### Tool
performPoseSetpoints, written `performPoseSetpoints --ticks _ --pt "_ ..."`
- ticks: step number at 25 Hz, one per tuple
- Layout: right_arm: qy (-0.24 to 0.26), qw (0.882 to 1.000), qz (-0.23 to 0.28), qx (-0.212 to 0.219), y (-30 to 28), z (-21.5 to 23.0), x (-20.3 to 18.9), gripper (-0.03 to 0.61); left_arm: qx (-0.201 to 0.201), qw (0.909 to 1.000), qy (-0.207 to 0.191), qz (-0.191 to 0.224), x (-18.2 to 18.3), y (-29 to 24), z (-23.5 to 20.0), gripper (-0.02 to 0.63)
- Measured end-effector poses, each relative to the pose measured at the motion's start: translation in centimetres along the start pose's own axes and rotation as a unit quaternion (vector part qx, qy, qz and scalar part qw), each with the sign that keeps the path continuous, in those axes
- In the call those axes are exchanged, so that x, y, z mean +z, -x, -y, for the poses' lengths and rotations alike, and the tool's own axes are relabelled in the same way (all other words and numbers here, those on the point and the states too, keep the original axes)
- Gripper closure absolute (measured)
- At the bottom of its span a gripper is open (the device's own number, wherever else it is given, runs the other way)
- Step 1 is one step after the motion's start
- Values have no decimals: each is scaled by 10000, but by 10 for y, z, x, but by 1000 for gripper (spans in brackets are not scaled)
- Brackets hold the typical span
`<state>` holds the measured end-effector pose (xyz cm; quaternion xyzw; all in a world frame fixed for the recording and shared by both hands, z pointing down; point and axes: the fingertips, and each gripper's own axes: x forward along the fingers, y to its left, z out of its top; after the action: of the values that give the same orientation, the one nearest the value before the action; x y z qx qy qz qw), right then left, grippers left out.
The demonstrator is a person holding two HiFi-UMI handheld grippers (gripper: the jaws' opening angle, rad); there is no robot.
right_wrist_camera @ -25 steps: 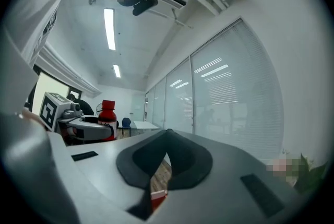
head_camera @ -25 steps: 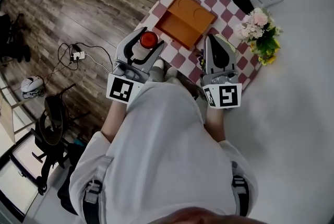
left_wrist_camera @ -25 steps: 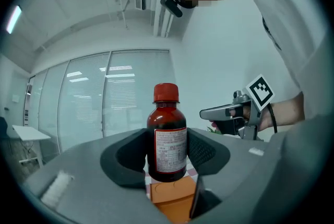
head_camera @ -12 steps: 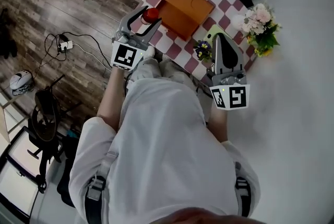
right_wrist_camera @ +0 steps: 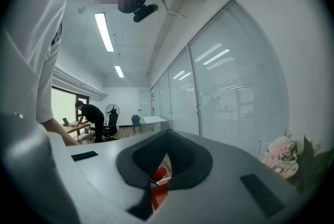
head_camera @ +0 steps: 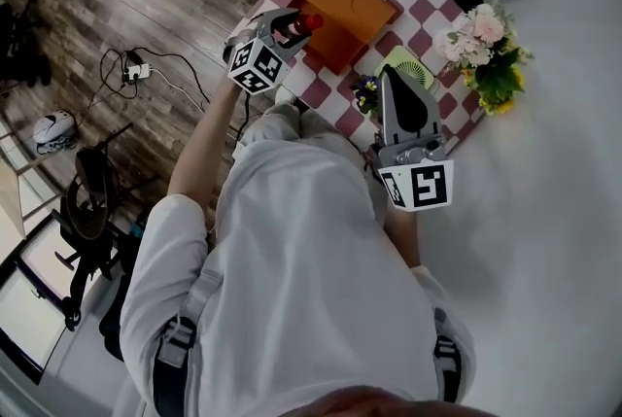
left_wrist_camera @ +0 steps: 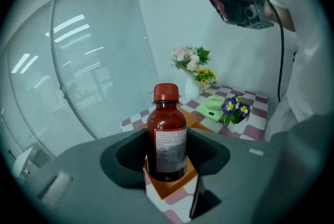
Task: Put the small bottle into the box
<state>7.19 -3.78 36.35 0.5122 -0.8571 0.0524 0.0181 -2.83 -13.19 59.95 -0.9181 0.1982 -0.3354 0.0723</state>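
- The small bottle (left_wrist_camera: 167, 131), red-capped, is gripped round its body by the left tongs (left_wrist_camera: 168, 163), whose jaws are spread fairly wide by it.
- The bottle is seen over the near corner of the orange box (head_camera: 348, 12) on the checkered desk (head_camera: 413, 2); whether it touches the box cannot be told.
- The right tongs (head_camera: 396, 85) are drawn together with nothing between them, off to the side of the box.
- The pick-up is judged done. The bottle is not yet inside the box: it has still to be brought over the box's hollow, lowered and released.
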Motion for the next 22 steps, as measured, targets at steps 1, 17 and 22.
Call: performPoseSetpoints --ticks 1,17,22 --pt "-28 10000 0 18 2 3 -3 577 -113 9997 -109 -178 -7 -13 4 393" --pt "-519 9967 -117 -620 35 55 -33 577 -1743 9222 -2163 -2691 -125 -108 50 393" --pt "-560 9957 -164 -724 42 58 -38 577 -2027 8966 -2444 -3088 -137 -124 59 393"
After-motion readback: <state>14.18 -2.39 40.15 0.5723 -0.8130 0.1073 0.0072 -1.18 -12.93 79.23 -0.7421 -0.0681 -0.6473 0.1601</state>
